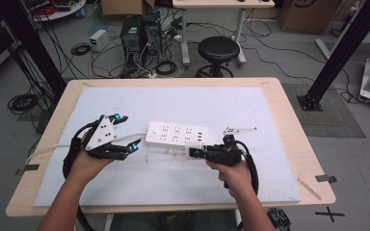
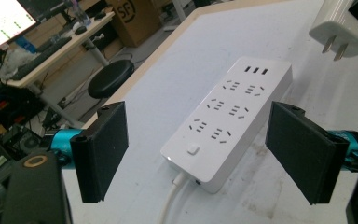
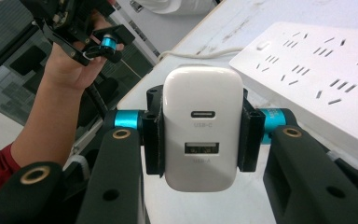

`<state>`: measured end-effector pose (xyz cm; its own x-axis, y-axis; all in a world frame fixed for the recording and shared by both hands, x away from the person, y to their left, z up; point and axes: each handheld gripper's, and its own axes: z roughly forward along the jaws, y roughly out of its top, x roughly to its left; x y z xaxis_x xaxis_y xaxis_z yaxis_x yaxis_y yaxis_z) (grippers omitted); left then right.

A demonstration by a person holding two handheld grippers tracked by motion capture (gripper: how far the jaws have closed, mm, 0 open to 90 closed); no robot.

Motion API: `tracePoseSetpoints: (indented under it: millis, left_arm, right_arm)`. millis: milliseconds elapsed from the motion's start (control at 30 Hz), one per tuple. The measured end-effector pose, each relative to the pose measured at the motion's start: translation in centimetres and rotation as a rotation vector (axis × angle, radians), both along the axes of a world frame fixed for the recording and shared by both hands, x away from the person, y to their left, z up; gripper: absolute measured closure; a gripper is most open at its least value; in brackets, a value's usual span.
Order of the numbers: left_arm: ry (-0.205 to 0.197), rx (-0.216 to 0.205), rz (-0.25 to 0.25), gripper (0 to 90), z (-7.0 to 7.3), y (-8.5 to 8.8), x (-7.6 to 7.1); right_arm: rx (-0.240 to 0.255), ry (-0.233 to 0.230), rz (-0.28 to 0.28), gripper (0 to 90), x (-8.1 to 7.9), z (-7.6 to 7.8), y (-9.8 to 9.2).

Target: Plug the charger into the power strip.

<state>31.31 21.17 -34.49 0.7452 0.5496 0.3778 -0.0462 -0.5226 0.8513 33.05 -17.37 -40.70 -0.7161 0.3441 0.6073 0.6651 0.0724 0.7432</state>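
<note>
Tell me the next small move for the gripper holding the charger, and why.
Probably ease the right gripper toward the power strip and line the charger prongs up over a socket. The charger is clamped between its jaws, held clear of the strip beside its near edge, not yet plugged in, while the left gripper is open at the strip's cord end.

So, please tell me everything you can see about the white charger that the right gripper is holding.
The white charger is a small rounded block of glossy plastic. Its face has a USB-C port above a USB-A port; two flat metal prongs project from the opposite end. The right gripper clamps it by both sides, off the table, above the near edge of the white power strip. Only the jaws touch it.
</note>
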Motion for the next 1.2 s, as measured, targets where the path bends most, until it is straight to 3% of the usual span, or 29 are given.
tracePoseSetpoints:
  millis: [300,667,700,900,1067,1200]
  left_arm:
    - [0.049,0.014,0.039,21.1,-1.1,0.9,0.3]
    - [0.059,0.023,0.045,21.1,-1.2,0.9,0.6]
    - [0.060,0.021,0.045,21.1,-1.2,0.9,0.6]
    - [0.063,0.024,0.045,21.1,-1.3,1.0,0.8]
    - [0.067,0.026,0.050,21.1,-1.5,1.1,0.9]
    - [0.069,0.026,0.051,21.1,-1.6,1.3,0.8]
  right_arm:
    - [-0.003,-0.033,0.000,63.1,0.6,0.2,0.6]
    - [-0.014,-0.138,-0.091,63.0,1.1,0.3,0.8]
    - [-0.038,-0.193,-0.123,63.0,1.2,0.3,0.7]
    - [-0.107,-0.302,-0.159,63.0,1.3,0.4,0.8]
    - [-0.207,-0.424,-0.169,63.0,1.4,0.6,1.2]
    - [-0.270,-0.484,-0.174,63.0,1.4,1.0,1.6]
